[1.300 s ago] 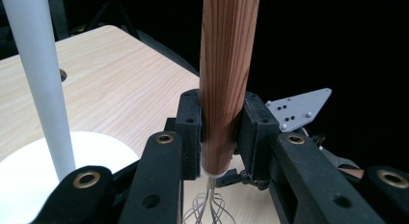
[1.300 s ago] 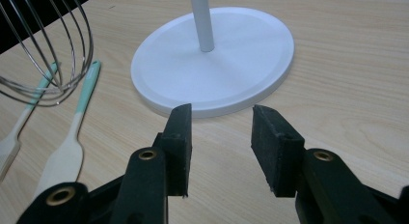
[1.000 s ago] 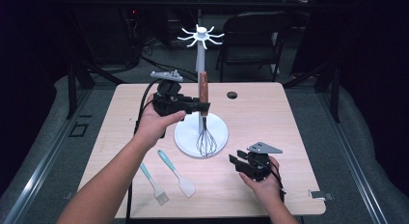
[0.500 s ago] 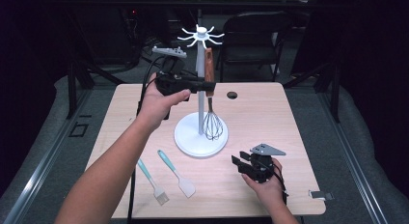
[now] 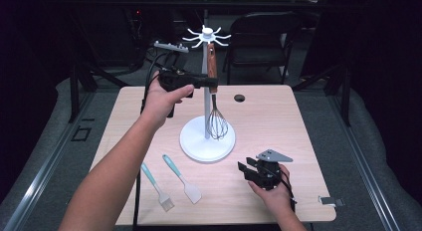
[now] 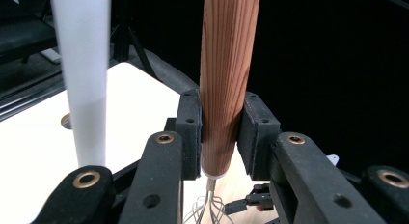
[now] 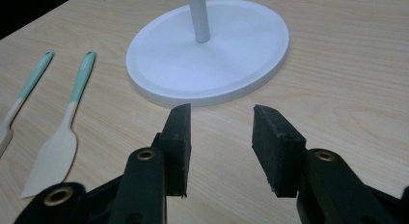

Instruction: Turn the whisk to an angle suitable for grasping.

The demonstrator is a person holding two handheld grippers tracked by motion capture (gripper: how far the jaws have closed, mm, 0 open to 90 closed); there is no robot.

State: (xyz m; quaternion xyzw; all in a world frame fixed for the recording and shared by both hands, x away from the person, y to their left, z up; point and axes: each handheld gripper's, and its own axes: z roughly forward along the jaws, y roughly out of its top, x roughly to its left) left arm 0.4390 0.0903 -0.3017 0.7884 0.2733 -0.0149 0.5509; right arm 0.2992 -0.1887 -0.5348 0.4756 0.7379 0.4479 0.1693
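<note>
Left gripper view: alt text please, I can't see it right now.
The left claw grips a whisk by its upright wooden handle, wires hanging below. A white stand pole rises at left, over the pale table.

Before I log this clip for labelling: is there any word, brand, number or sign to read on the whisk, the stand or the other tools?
None: the whisk, the stand, the spatula and the brush carry no readable text.

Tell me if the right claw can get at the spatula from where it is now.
Probably yes. The right claw rests open and empty on the table, and the spatula lies flat to its left with bare tabletop between them; the white stand's base sits farther back, out of that path.
</note>
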